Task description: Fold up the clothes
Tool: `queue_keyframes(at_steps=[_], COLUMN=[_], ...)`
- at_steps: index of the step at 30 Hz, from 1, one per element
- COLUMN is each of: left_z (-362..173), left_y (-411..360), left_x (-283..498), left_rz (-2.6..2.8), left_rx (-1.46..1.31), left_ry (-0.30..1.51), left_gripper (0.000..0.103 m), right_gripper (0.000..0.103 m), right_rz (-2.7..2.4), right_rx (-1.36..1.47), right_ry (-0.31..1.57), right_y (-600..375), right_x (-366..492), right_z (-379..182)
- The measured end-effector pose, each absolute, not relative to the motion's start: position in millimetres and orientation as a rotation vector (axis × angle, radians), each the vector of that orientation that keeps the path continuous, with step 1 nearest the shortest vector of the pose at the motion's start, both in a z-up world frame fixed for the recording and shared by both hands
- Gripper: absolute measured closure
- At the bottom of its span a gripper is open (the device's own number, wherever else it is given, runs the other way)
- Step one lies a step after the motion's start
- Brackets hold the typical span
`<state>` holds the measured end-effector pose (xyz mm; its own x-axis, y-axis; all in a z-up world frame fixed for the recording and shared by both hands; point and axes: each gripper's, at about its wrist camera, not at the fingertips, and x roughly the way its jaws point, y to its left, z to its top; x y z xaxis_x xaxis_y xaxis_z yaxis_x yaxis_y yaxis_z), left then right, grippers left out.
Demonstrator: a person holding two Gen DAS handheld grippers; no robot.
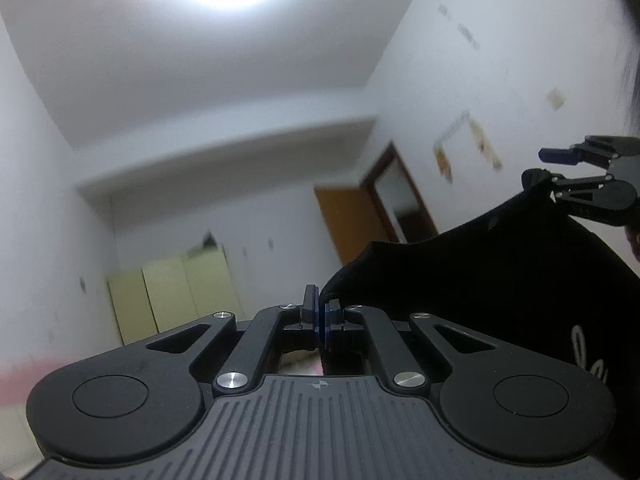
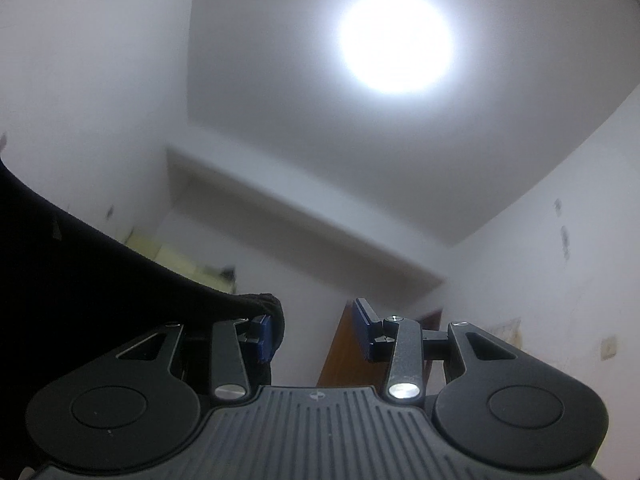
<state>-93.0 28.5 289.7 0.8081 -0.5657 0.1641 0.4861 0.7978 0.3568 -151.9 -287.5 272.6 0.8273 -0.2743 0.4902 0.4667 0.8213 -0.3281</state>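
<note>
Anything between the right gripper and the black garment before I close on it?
Nothing visible. The black garment already drapes over one finger of the open right gripper; the left gripper is shut on another edge.

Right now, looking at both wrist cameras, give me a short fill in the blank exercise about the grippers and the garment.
1. The garment hanging between the two grippers is ____ in colour.
2. The left gripper has its jaws ____ on an edge of the garment.
3. The right gripper has its jaws ____, with cloth draped over just one finger.
4. The bright round light is mounted on the ____.

Missing words: black; shut; open; ceiling
</note>
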Motion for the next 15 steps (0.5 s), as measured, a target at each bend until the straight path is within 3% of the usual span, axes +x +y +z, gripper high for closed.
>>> queue_keyframes(at_steps=[8, 15], left_z=[220, 150], left_y=[-13, -49], left_x=[45, 136], left_rz=[-0.501, -0.433], left_rx=[0.352, 0.437], left_ry=[-0.023, 0.164], left_gripper=[0.102, 0.102], right_gripper=[0.062, 0.065], right_rz=[-0.398, -0.391], right_rx=[-0.498, -0.558], right_ry=[-0.136, 0.091], right_y=[-302, -285], right_x=[-2, 120], right_z=[218, 137])
